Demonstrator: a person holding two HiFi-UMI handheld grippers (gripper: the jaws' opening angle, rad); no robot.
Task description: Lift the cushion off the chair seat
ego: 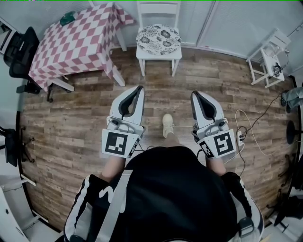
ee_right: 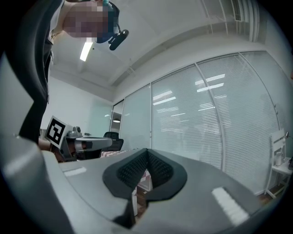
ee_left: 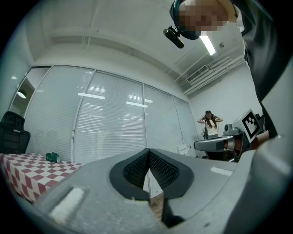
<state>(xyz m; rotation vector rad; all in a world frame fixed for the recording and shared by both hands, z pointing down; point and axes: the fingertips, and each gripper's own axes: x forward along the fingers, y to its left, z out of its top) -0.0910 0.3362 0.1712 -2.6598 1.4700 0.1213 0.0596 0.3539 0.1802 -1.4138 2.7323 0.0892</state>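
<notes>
Wooden floor (ego: 71, 123) lies between me and the white chair (ego: 158, 8) by the far wall. The cushion (ego: 158, 39), pale with a dark flower print, lies flat on the chair seat and covers nearly all of it.

I hold my left gripper (ego: 138, 89) out in front of me, about level and pointing toward the chair. Its jaws are pressed together with nothing between them; its own view shows the ribbed black faces meeting along a thin seam. My right gripper (ego: 195, 94) is beside it in the same state — jaws closed on nothing and tips aimed the same way.

The cushion is well ahead of both sets of tips, with a broad strip of bare floor in between, so neither gripper touches it or the chair. Seen from my head, it sits between the lines the two grippers point along, a little nearer the left one.

A table (ego: 75, 42) under a red-and-white checked cloth stands left of the chair, and a small white stand (ego: 267, 61) is off to the right. One pale shoe (ego: 167, 125) shows on the floor between my grippers.
</notes>
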